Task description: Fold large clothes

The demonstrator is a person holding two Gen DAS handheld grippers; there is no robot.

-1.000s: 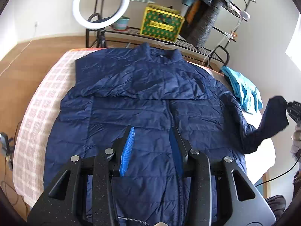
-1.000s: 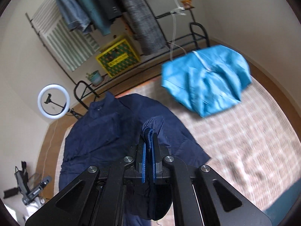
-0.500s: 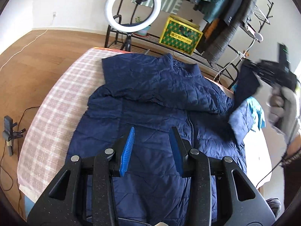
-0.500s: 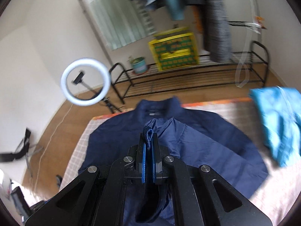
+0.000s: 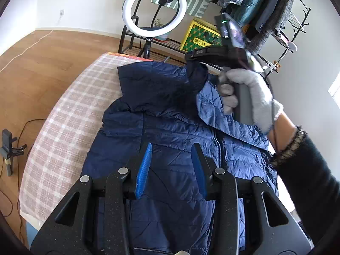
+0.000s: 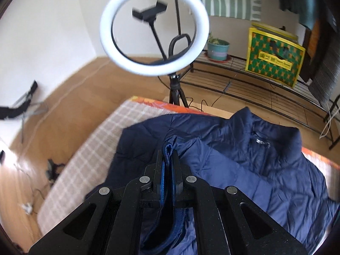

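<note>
A navy quilted jacket point(image 5: 170, 140) lies front up on a checked table cover point(image 5: 70, 114), collar at the far end. My left gripper point(image 5: 171, 159) is open and empty, hovering over the jacket's lower middle. My right gripper point(image 6: 168, 163) is shut on the cuff of the jacket's right sleeve point(image 6: 167, 148). It holds the sleeve point(image 5: 212, 106) folded across the chest, above the far left shoulder. In the left wrist view the right gripper point(image 5: 191, 58) sits near the collar, held by a gloved hand point(image 5: 244, 93).
A ring light on a tripod point(image 5: 154, 8) stands just beyond the far table edge. Behind it are a low metal rack point(image 6: 255, 85) with a yellow-green box point(image 6: 274, 55) and a plant pot point(image 6: 217, 48), and hanging clothes point(image 5: 255, 0). Cables and a small stand point(image 5: 8, 146) lie on the wooden floor at left.
My right gripper has carried the sleeve cuff from the jacket's right side up and across the chest toward the far left shoulder. The left gripper stayed open over the lower jacket.
</note>
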